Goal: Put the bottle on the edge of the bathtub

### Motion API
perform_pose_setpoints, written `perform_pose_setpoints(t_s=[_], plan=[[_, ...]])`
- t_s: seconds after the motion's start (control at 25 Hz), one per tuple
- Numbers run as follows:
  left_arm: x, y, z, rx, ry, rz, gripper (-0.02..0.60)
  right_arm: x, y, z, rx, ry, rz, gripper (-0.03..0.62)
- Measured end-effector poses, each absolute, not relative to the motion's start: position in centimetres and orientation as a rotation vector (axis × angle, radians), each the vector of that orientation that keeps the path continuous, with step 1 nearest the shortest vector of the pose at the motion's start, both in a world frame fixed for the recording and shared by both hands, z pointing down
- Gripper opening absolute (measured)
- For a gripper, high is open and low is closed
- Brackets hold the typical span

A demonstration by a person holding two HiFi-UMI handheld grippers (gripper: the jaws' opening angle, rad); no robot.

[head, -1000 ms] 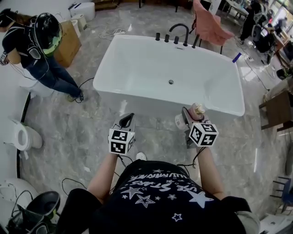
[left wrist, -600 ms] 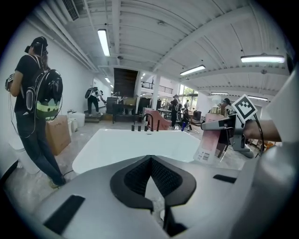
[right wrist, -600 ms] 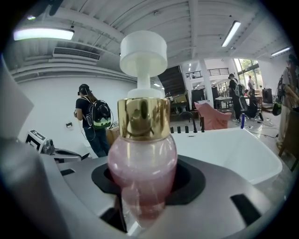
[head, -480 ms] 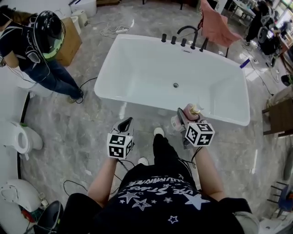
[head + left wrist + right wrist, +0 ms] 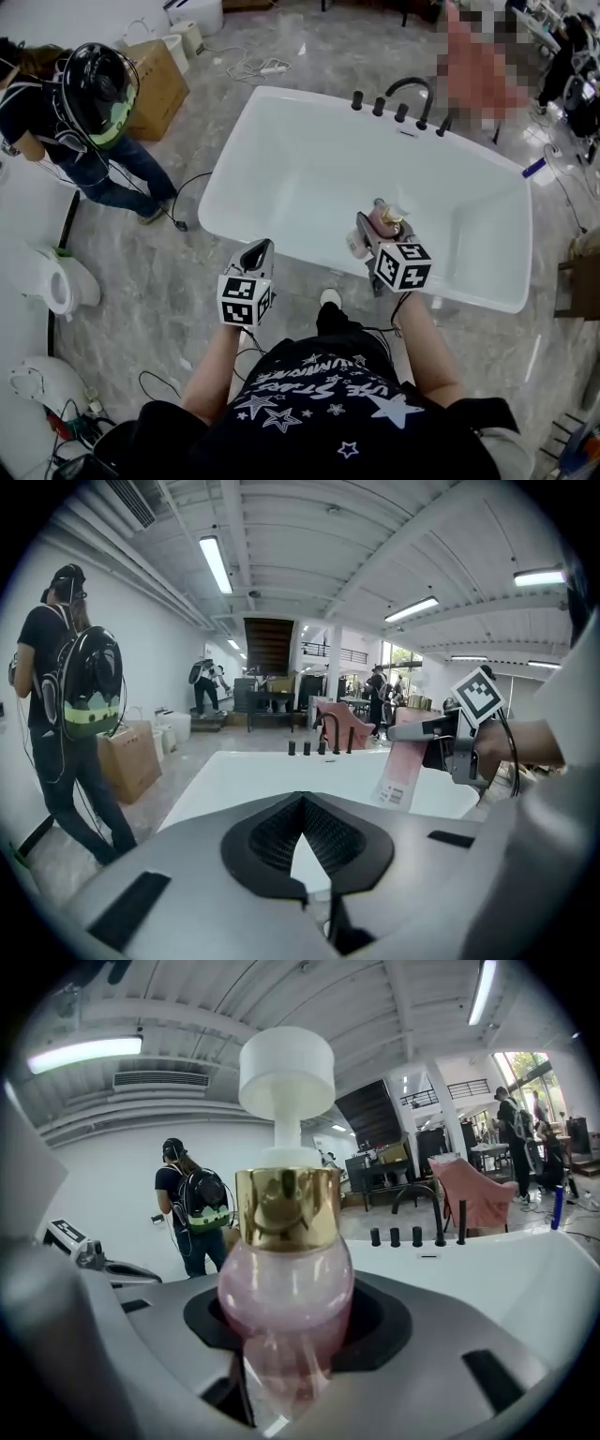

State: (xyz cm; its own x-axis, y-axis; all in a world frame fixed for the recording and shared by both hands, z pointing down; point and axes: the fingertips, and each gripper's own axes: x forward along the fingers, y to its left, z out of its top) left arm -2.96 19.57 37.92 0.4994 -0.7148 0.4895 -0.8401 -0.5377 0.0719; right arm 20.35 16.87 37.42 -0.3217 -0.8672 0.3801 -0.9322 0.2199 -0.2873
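Right gripper view, right gripper point(image 5: 281, 1372) jaws clamped around the lower body of the pink bottle point(image 5: 286, 1283), bottle held above the bathtub point(image 5: 281, 169) just inside its near rim, left gripper point(image 5: 256, 255) jaws closed together and empty just outside that rim, black faucet point(image 5: 412, 92) at the bathtub's far rim

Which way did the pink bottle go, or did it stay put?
Yes, it moved forward. Earlier the bottle, held in the right gripper, was short of the near rim of the bathtub; now it hangs past that rim, over the basin.
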Motion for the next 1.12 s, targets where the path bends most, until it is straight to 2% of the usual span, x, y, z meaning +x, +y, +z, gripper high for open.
perform_pose_setpoints(t_s=[0.16,0.32,0.68,1.12], plan=[[0.8,14.9,36.7,2.473,-1.33,0.549,0.015,23.2,11.9,37.9,1.718,-2.359,0.734,0.218],[0.8,12.3,37.0,2.441,-1.38,0.542,0.015,23.4,7.6,39.1,1.669,-2.381,0.749,0.218],[-4.0,6.8,39.0,2.339,-1.429,0.544,0.015,20.9,0.2,40.3,1.654,-2.364,0.767,0.218],[-11.0,-8.0,42.4,2.426,-1.258,0.602,0.015,15.0,-12.9,43.8,1.816,-2.24,0.767,0.218]])
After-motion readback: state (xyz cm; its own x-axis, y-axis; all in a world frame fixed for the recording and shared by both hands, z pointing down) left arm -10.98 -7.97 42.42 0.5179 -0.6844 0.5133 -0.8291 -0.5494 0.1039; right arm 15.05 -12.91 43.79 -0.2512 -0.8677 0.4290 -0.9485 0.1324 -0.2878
